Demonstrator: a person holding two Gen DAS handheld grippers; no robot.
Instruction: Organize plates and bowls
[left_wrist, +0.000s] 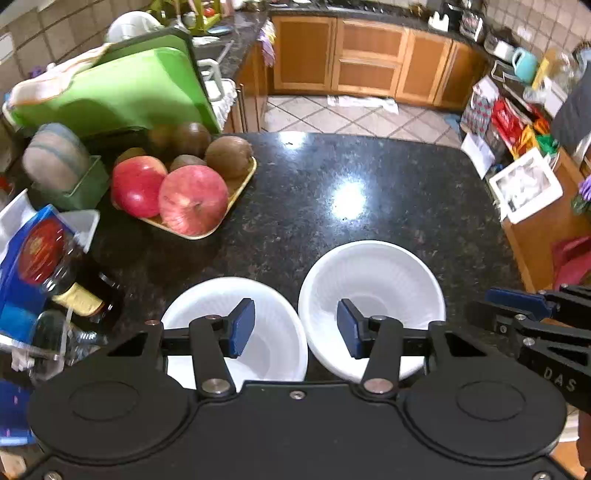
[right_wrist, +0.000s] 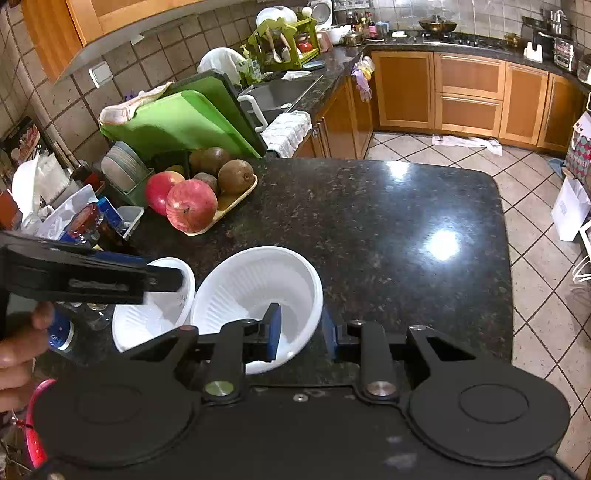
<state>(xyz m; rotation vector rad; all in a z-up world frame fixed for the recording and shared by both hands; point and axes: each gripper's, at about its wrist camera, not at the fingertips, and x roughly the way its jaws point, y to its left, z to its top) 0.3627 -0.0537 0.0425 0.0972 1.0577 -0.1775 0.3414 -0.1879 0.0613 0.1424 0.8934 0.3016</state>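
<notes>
From the left wrist, two white bowls sit side by side on the dark table, the left bowl just beside the right bowl, both nearer the camera than the fruit tray. The left claw hangs half-wide above the gap between them, one pad over each bowl, gripping nothing.

From the right wrist, the right claw stands narrow astride the right bowl's near rim, one pad inside, one outside; whether the pads press it I cannot tell. The left bowl sits farther from the tray, partly under the left claw.
</notes>
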